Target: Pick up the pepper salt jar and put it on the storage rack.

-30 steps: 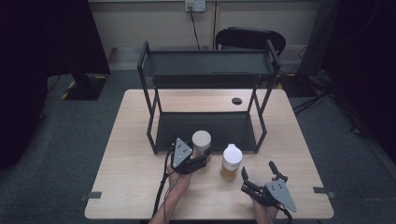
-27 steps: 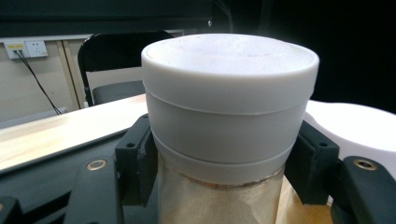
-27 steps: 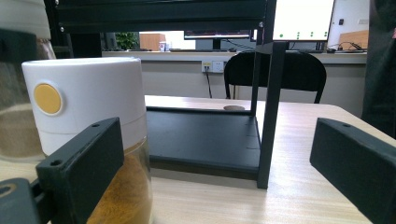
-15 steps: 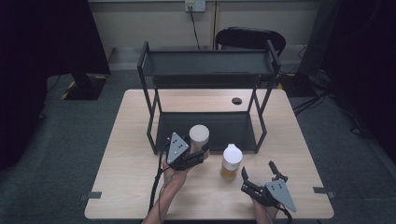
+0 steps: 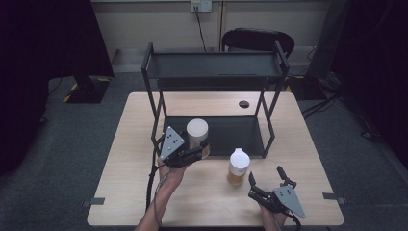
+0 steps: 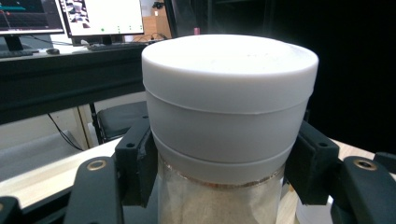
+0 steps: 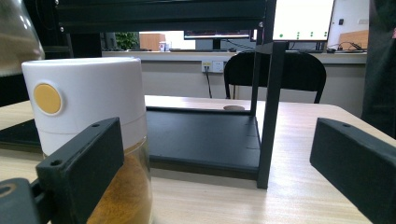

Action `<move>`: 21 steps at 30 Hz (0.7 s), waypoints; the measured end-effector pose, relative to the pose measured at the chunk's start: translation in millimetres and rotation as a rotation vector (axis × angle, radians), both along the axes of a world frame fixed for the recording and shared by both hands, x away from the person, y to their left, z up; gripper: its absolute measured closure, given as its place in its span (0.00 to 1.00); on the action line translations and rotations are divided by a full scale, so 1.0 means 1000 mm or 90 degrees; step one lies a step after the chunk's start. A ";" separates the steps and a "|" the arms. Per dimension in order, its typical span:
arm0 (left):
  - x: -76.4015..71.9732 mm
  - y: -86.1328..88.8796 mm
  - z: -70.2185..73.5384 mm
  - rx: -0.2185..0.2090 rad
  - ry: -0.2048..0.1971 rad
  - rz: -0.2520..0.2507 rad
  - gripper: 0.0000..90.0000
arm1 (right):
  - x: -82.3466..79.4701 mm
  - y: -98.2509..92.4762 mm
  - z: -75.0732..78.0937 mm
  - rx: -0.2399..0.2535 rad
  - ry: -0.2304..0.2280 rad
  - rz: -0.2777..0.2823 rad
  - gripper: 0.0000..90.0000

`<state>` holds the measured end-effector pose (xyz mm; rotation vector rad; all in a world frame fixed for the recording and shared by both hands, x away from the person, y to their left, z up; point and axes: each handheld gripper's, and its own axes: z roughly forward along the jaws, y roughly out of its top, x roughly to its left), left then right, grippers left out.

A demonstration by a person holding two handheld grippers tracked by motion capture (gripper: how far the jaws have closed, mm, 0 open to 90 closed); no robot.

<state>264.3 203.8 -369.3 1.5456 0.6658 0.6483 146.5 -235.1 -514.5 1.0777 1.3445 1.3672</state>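
Lifted since the earlier frame, the left claw (image 5: 201, 148) has carried its white-lidded jar (image 5: 197, 136) up off the bench (image 5: 120, 192) and toward twelve o'clock, nearer the black rack (image 5: 211, 72); the right claw (image 5: 267, 179) has not shifted. In the left gripper view the pads (image 6: 135, 165) press on the jar (image 6: 229, 116) just under its wide white lid, clamping the glass from both sides, with pale powder showing below. The jar stands upright in that grip, held in the air in front of the rack's lower shelf (image 5: 226, 132), at about ten o'clock from the second jar (image 5: 238, 167).

The right claw lies at five o'clock on the bench, its jaws spread wide and holding nothing. Its own view looks past one jaw at the second jar (image 7: 93, 121), which has a white cap with a yellow dot and amber contents; this jar stands on the bench just in front of the rack's lower shelf (image 7: 201, 133).

By my reading, the step in hand is carrying the first jar to the rack. Next the jar must clear the shelf's front edge, stay upright, and pass between the posts before the claw opens.
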 end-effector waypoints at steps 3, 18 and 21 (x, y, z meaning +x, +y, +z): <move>0.001 0.004 0.006 -0.004 -0.006 0.001 0.40 | 0.000 0.000 0.000 0.000 0.000 0.000 0.02; 0.008 0.019 0.039 -0.009 -0.011 0.009 0.40 | 0.000 0.000 0.000 0.000 0.000 0.000 0.02; 0.009 0.020 0.047 -0.006 -0.013 0.012 0.40 | 0.000 0.000 0.000 0.000 0.000 0.000 0.02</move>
